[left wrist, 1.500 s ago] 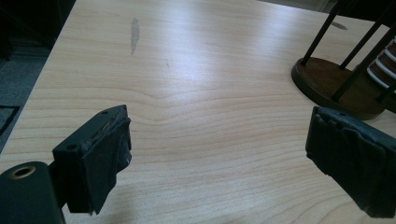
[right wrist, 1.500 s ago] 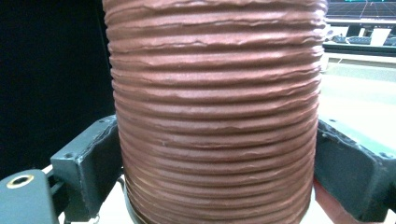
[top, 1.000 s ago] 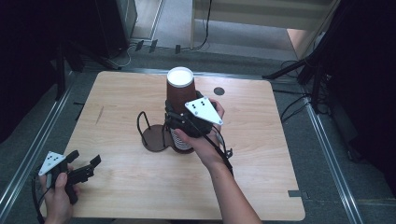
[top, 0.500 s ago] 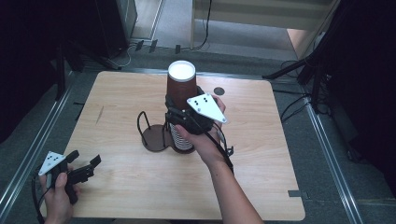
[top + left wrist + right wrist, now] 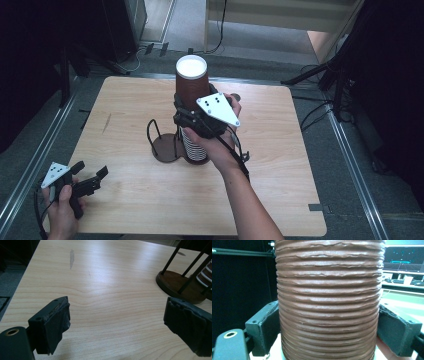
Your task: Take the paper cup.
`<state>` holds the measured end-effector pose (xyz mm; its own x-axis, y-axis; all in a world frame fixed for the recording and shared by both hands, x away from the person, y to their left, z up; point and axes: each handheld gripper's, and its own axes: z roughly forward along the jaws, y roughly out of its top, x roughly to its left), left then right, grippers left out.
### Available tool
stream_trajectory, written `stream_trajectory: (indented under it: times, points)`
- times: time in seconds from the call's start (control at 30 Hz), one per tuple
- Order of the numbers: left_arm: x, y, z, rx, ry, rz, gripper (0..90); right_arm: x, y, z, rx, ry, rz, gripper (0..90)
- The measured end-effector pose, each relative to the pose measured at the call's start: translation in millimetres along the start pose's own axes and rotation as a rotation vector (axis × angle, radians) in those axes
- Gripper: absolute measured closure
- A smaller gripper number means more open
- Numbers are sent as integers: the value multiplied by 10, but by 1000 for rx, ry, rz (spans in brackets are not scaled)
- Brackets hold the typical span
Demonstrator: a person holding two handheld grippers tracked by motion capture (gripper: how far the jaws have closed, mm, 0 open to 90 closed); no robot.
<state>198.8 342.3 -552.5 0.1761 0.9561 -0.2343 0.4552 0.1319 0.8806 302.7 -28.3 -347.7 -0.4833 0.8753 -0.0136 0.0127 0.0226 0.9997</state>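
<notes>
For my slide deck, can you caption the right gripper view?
Right gripper clamped on a ribbed brown paper cup, jaws pressing both sides.

We are looking at a pale wooden table standing on grey floor, with dark surroundings closing in.

My two grippers, left and right, one brown ribbed cup, one stack of cups, one wire rack, one table

The cup stands atop the cup stack, just right of the wire holder, mid-table.
</notes>
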Motion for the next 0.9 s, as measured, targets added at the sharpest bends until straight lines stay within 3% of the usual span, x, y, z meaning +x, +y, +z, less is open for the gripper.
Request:
stream_trajectory:
  times: [0.57,0.77,0.9]
  points:
    - [3,0,-1,-2,-2,-3,74,23,351,-37,-78,-10,-5,125]
    - [2,0,-1,-6,-6,-1,74,-74,446,-103,-97,-25,8,125]
    - [3,-2,-1,-8,-10,-3,74,-194,492,-188,-95,-63,2,124]
